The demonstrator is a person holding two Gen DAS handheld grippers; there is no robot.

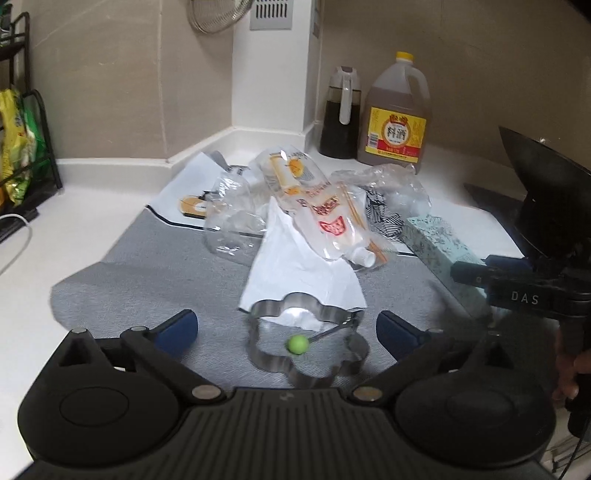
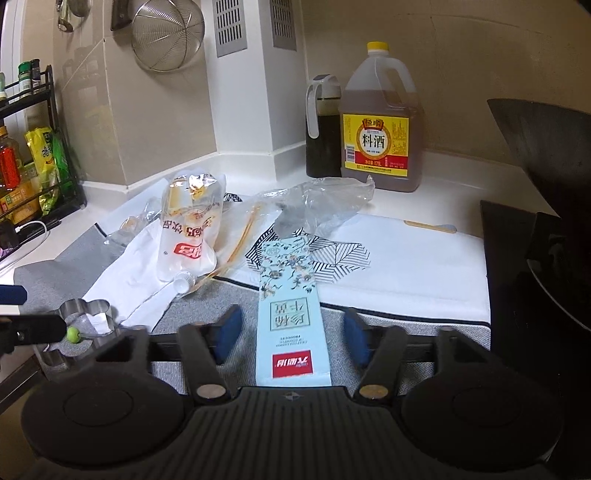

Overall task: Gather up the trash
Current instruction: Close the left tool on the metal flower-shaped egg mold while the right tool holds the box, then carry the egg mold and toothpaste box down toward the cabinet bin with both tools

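Note:
Trash lies on a grey mat (image 1: pixel 147 266): a clear spouted drink pouch (image 1: pixel 321 210) (image 2: pixel 188 229), crumpled clear plastic (image 1: pixel 232 218) (image 2: pixel 325 203), white paper (image 1: pixel 295 273) (image 2: pixel 129 273) and a long pale blue carton (image 1: pixel 439 247) (image 2: pixel 290 306). A flower-shaped metal ring (image 1: pixel 306 343) with a green knob (image 1: pixel 297 344) sits between my open left gripper's (image 1: pixel 288 328) fingers. My right gripper (image 2: pixel 291 328) is open, its fingers on either side of the blue carton's near end, apart from it. It also shows at the right of the left wrist view (image 1: pixel 517 291).
A cooking wine jug (image 1: pixel 399 114) (image 2: pixel 380 122) and a dark sauce dispenser (image 1: pixel 340 118) (image 2: pixel 323 129) stand at the back wall. A black wok (image 2: pixel 546 147) sits on the stove at right. A spice rack (image 2: pixel 29 162) stands at left. A strainer (image 2: pixel 168 35) hangs on the wall.

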